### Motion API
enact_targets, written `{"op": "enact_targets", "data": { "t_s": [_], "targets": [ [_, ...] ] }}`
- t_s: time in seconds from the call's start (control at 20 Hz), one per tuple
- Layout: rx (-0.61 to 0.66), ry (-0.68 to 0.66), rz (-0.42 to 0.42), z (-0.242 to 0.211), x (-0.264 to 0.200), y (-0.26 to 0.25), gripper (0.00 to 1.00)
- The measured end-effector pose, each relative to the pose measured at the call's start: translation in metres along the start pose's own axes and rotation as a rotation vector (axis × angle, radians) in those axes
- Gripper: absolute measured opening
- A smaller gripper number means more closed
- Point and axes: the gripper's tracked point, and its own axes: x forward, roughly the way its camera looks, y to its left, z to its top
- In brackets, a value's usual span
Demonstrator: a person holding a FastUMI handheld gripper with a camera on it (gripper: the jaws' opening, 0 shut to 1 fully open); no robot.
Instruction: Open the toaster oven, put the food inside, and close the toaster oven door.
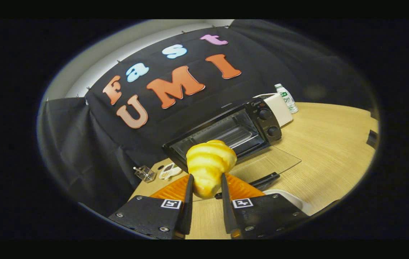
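Pinching a glossy, ridged yellow croissant (209,167), the gripper (206,187) has both fingers pressed on its narrow end, above the wood-grain table (333,144). Beyond it at 12 o'clock stands the black oven (226,131), its glass door (269,162) folded flat. A bottle (286,98) stands at 2 o'clock beside a white box (280,108).

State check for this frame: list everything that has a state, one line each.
toaster oven: door open, folded down flat onto the table, inside empty.
croissant: held above the table, in front of the oven opening.
hand-held gripper: shut on the croissant, a finger pressing each side.
bottle: upright, capped, behind the oven.
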Motion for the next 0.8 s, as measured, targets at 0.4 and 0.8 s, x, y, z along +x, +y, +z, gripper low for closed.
{"op": "enact_targets", "data": {
  "t_s": [0.4,0.8],
  "targets": [
    [0.157,0.029,0.029,0.002,0.072,0.003,0.37],
    [0.211,0.05,0.03,0.0,0.131,0.012,0.37]
  ]
}}
